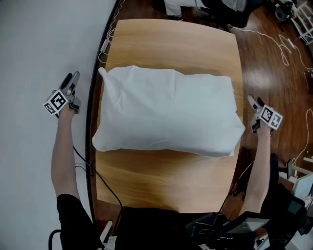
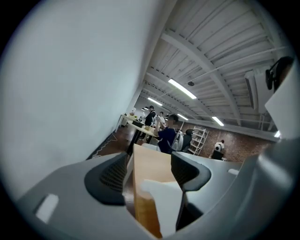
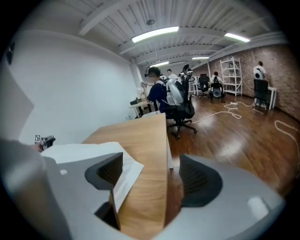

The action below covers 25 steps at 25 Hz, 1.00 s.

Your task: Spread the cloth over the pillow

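This is an open-plan lab or office workspace. Strip lights [image 3: 154, 33] run along a ribbed white ceiling [image 3: 117, 14]. There is a brick wall [image 3: 281, 65], a metal shelving rack [image 3: 233, 77], office chairs [image 3: 185, 112] and people [image 3: 159, 91] in the background. Cables [image 1: 282, 46] trail over the wooden floor [image 3: 234, 136].

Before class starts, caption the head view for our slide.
White cloth covers the pillow on the wooden table; left gripper and right gripper hang open alongside.

Cloth [image 1: 166, 110] lies over the pillow, across the middle of the table [image 1: 161, 166]; its right corner overhangs the table edge. Left gripper [image 1: 72, 79] is off the table's left side, by the wall [image 1: 34, 49]. Right gripper [image 1: 252, 101] is off the right side, above the floor [image 1: 274, 73].
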Tool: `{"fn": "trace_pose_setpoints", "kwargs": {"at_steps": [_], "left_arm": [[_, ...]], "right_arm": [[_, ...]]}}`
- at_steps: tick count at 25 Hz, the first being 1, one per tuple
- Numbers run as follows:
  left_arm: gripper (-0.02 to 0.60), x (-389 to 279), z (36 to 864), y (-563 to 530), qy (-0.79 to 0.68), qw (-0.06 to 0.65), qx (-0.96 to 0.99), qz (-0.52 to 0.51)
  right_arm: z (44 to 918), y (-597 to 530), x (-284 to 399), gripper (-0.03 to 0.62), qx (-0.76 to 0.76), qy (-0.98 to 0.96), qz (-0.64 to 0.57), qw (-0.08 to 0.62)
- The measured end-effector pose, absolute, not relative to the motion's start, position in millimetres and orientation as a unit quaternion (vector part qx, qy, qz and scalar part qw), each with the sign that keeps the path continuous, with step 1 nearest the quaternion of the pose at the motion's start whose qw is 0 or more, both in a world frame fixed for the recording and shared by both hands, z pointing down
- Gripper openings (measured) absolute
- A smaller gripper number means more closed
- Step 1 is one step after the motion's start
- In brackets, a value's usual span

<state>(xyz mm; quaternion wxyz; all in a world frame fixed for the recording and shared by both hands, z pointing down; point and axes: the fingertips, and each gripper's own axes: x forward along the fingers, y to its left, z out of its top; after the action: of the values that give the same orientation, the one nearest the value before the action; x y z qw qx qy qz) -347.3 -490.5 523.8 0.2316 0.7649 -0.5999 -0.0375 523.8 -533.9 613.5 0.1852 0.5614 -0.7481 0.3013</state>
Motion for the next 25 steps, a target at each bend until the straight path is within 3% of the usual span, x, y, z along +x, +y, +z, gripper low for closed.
{"fn": "trace_pose_setpoints", "kwargs": {"at_steps": [3, 6, 11, 13, 18, 21, 23, 25], "left_arm": [[0.262, -285, 512, -419, -0.473, 0.260, 0.839, -0.069], [0.222, -208, 505, -303, -0.314, 0.280, 0.905, -0.063], [0.208, -218, 598, -233, -0.442, 0.356, 0.809, -0.154], [0.207, -226, 610, -223, -0.476, 0.363, 0.772, -0.212], [0.207, -206, 510, -158, -0.410, 0.273, 0.815, -0.305], [0.183, -167, 477, -107, -0.318, 0.274, 0.841, -0.340], [0.150, -140, 461, -76, -0.256, 0.274, 0.852, -0.367], [0.065, -119, 436, -48, -0.196, 0.266, 0.856, -0.398]], "right_arm": [[572, -462, 517, 0.355, 0.527, -0.791, 0.294, 0.101], [570, -390, 470, 0.293, 0.461, -0.830, 0.304, 0.081], [603, -291, 388, 0.279, 0.398, -0.838, 0.361, 0.098], [597, -263, 374, 0.224, 0.419, -0.824, 0.372, 0.083], [510, -168, 338, 0.224, 0.452, -0.818, 0.350, -0.067], [482, -87, 295, 0.191, 0.444, -0.798, 0.363, -0.183], [476, -40, 258, 0.107, 0.432, -0.780, 0.383, -0.240], [477, -6, 215, 0.005, 0.409, -0.766, 0.415, -0.273]]}}
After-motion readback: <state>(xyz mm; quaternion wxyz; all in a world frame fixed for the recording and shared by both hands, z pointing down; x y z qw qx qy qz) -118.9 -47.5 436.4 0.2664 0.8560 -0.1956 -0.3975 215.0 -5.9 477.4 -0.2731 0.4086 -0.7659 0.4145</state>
